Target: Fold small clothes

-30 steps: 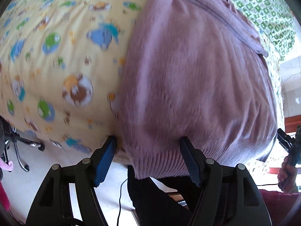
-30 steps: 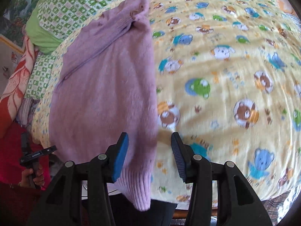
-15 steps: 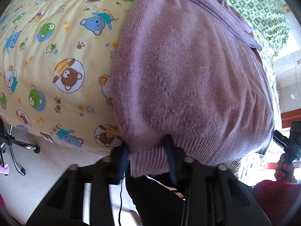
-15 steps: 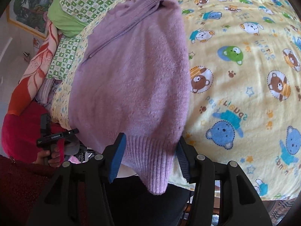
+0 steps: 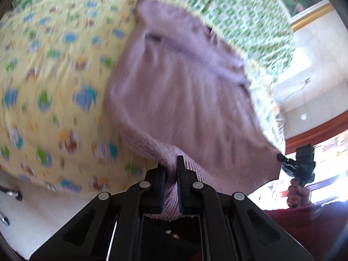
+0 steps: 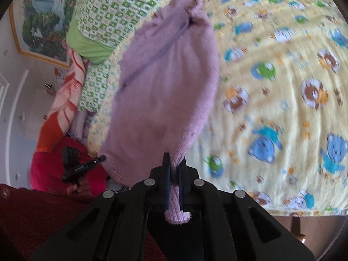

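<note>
A small lilac knitted sweater (image 5: pixel 184 91) lies on a yellow cartoon-print blanket (image 5: pixel 54 87), its ribbed hem lifted toward me. My left gripper (image 5: pixel 171 169) is shut on one corner of the hem. My right gripper (image 6: pixel 174 169) is shut on the other hem corner, and it also shows in the left wrist view (image 5: pixel 298 165) at the far right. The sweater (image 6: pixel 165 82) hangs stretched between the two grippers, its neck end still resting on the bed. The left gripper shows in the right wrist view (image 6: pixel 80 165) at the left.
A green-and-white patterned quilt (image 6: pixel 113 6) and a green pillow (image 6: pixel 91 47) lie at the head of the bed. A red-orange blanket (image 6: pixel 63 108) lies beside it. The bed edge (image 5: pixel 71 193) drops to a pale floor. A framed picture (image 6: pixel 39 21) hangs on the wall.
Both grippers have closed on the ribbed hem corners and lifted them off the bed edge. The sweater's lower half now rises and stretches between them.
</note>
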Action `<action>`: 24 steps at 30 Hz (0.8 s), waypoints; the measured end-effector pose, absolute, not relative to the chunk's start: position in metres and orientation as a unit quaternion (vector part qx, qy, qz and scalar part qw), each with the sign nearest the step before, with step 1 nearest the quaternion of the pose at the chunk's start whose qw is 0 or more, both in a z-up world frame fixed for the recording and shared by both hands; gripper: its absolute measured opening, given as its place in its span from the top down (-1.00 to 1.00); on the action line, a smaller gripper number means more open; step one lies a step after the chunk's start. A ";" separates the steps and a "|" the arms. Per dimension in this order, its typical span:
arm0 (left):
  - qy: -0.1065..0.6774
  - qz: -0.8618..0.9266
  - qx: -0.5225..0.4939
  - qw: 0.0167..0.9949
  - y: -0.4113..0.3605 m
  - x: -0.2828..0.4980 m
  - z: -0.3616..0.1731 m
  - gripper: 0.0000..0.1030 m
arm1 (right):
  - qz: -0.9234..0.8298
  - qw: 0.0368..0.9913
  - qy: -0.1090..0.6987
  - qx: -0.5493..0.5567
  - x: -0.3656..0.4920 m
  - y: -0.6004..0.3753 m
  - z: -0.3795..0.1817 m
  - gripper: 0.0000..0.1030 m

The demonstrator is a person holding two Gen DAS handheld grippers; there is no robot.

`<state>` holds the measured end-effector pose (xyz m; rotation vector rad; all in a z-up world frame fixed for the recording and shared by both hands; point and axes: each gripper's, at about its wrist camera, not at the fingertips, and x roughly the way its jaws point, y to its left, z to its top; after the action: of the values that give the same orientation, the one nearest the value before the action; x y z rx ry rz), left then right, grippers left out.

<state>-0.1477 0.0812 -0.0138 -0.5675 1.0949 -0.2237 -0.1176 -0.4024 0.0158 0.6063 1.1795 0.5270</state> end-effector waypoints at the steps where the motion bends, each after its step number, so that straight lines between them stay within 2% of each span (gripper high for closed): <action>1: 0.502 -0.107 -0.269 0.815 0.085 -0.142 -0.005 0.87 | 0.245 0.760 0.527 0.289 -0.112 -0.401 0.023 0.87; 8: 0.437 -0.140 -0.268 0.847 0.111 -0.080 0.042 0.88 | 0.245 0.791 0.445 0.341 -0.069 -0.396 0.064 0.87; 14: 0.416 -0.139 -0.257 0.861 0.114 0.007 0.055 0.88 | 0.217 0.822 0.394 0.348 -0.008 -0.387 0.086 0.87; 24: 0.416 -0.104 -0.271 0.862 0.123 0.138 0.048 0.89 | 0.180 0.837 0.393 0.335 0.116 -0.386 0.069 0.87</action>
<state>0.1378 0.1233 0.0476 -0.5683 0.8730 -0.2177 0.1158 -0.3859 0.0691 0.7089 0.8313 0.3815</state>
